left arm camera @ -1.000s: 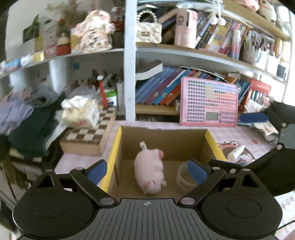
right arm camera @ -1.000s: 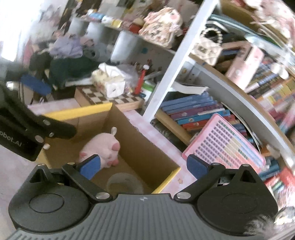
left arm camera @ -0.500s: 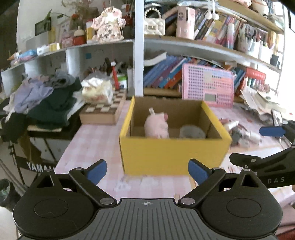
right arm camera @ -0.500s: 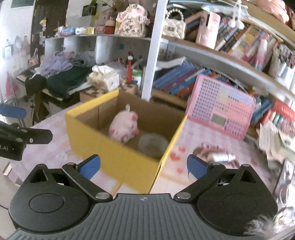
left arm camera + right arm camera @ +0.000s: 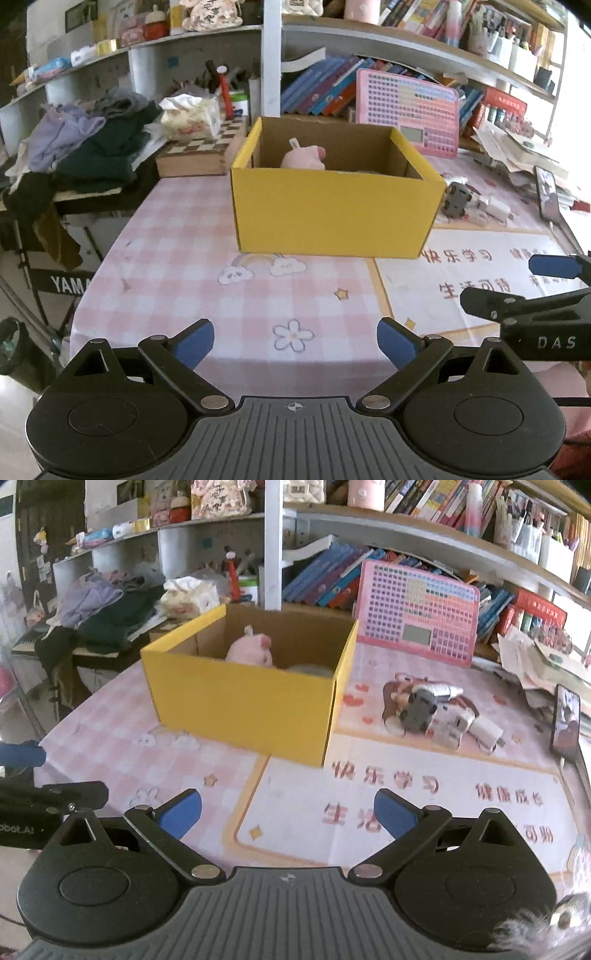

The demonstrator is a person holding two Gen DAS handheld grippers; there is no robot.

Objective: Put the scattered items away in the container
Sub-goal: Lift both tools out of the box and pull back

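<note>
Both grippers have pulled back from the yellow box [image 5: 243, 698], which now sits mid-frame with the pink plush [image 5: 249, 651] inside. Left gripper [image 5: 294, 343] and right gripper [image 5: 288, 812] are wide open, empty. Next, I'd steer the right one squarely over the small clutter [image 5: 439, 716] at centre right, well beyond its fingertips.

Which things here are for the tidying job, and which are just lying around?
For the job:
yellow box
pink plush pig, already inside
small items right of the box

Just lying about:
pink keyboard toy
chessboard
clothes pile
phone
</note>
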